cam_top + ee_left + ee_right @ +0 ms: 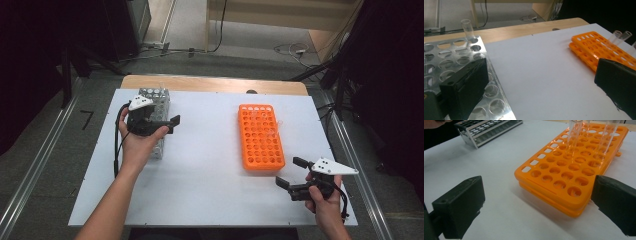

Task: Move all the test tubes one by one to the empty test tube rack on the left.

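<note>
Metal rack [159,120] under released left tongs [167,124]; orange rack [260,136] beyond released right tongs [290,172].

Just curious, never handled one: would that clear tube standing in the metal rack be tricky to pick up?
Probably. The tube looks like thin glass, so likely fragile and slippery. Round, it would likely roll on the table.

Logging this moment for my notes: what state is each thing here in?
Left tongs: open, empty, over the metal rack.
Right tongs: open, empty, near the orange rack.
Metal rack: one clear tube standing in it.
Orange rack: a few clear tubes upright, most holes empty.
</note>
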The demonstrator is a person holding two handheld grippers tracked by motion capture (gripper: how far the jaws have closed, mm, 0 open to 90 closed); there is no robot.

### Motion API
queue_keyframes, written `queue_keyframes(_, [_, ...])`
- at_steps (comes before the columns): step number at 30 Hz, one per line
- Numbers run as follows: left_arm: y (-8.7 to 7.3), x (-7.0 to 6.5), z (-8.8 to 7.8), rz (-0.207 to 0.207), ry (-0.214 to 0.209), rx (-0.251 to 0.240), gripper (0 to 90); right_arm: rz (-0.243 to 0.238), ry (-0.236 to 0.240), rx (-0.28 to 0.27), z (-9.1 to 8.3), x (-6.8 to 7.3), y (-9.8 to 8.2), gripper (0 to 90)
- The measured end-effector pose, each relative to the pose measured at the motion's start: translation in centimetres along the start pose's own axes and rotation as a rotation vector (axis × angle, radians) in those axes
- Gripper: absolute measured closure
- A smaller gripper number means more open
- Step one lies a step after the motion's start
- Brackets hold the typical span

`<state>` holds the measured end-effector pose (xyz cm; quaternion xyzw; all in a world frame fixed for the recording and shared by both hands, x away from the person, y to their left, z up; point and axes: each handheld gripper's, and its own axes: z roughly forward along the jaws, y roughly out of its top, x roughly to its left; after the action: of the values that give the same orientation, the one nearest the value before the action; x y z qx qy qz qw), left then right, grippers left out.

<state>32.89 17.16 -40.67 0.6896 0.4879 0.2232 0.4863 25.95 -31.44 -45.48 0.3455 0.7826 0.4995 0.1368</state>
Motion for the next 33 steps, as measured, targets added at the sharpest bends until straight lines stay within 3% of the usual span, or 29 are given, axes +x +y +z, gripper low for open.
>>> queue_keyframes(4, [-1.1, -1.1, -1.1, 0.008, -0.019, -0.012, 0.0, -0.012, 0.021, 0.014, 0.4, 0.2, 0.6, 0.0])
queue_keyframes(12, [-3.3, -2.6, -3.2, 0.006, -0.057, -0.047, 0.0, -0.017, 0.017, 0.023, 1.6, -0.1, 1.7, 0.0])
queue_keyframes(21, [-5.3, -4.1, -5.0, 0.02, -0.085, -0.067, 0.0, 0.002, 0.015, 0.043, 4.0, -1.7, 3.0, 0.0])
queue_keyframes(26, [-5.8, -4.7, -5.0, 0.026, -0.104, -0.069, 0.0, 0.025, -0.001, 0.056, 5.8, -2.8, 3.4, 14.1])
queue_keyframes(33, [-6.5, -5.3, -4.3, 0.025, -0.125, -0.041, 0.0, 0.027, -0.102, 0.077, 7.4, -3.7, 4.0, 40.7])
